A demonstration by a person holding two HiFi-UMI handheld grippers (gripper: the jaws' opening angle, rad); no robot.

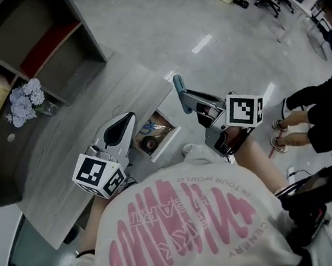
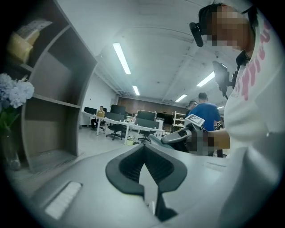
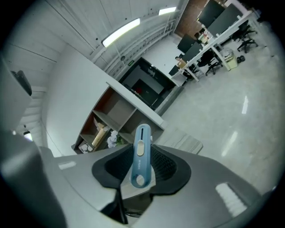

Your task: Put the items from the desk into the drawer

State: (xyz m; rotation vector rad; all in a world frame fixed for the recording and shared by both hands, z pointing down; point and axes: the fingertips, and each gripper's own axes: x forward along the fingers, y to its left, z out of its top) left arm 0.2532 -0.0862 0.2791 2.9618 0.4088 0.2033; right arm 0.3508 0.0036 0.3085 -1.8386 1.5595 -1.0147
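Right gripper (image 3: 141, 171) clamps the blue utility knife (image 3: 140, 153) mid-handle, just beside the open drawer (image 1: 165, 140). It looks light, rigid and slick, so mid-handle suits. Left gripper (image 2: 150, 198) is closed, empty.

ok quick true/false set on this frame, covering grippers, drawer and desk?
1. The right gripper grips a blue utility knife. True.
2. The drawer is shut. False: it is open, with scissors and a tape roll inside.
3. The left gripper holds scissors. False: its jaws are together with nothing between them.
4. Pale flowers stand by the shelf unit. True.
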